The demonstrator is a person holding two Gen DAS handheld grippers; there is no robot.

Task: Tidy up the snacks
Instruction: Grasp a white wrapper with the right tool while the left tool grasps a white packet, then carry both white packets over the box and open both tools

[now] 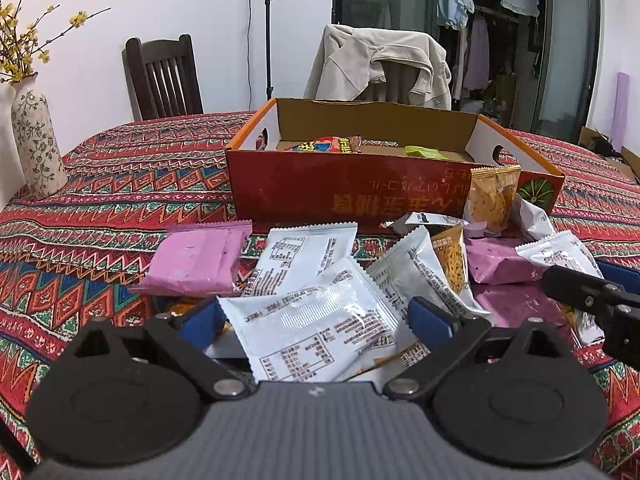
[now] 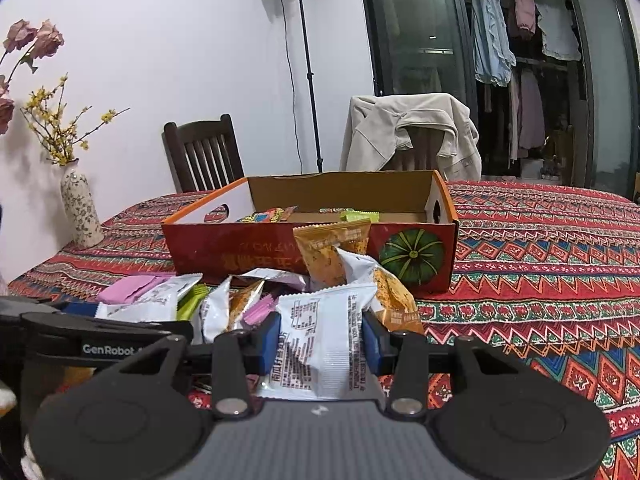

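Observation:
A pile of snack packets lies on the patterned tablecloth in front of a red cardboard box [image 1: 352, 184], which also shows in the right wrist view [image 2: 248, 248]. My left gripper [image 1: 316, 316] stands open around a white packet [image 1: 316, 328]; its blue pads flank the packet's edges. My right gripper [image 2: 320, 340] is shut on a white packet [image 2: 320, 336], pinched between both blue pads. Pink packets [image 1: 196, 260], an orange packet [image 1: 492, 196] leaning on the box and more white ones lie around. The box holds a red packet [image 1: 328, 145] and a green one [image 1: 424, 153].
A flowered vase [image 1: 36, 144] stands at the table's left edge. Two chairs stand behind the table, one draped with a beige jacket [image 1: 380, 64]. The right gripper's body [image 1: 592, 296] shows at the right of the left wrist view. A light stand [image 2: 304, 64] stands by the wall.

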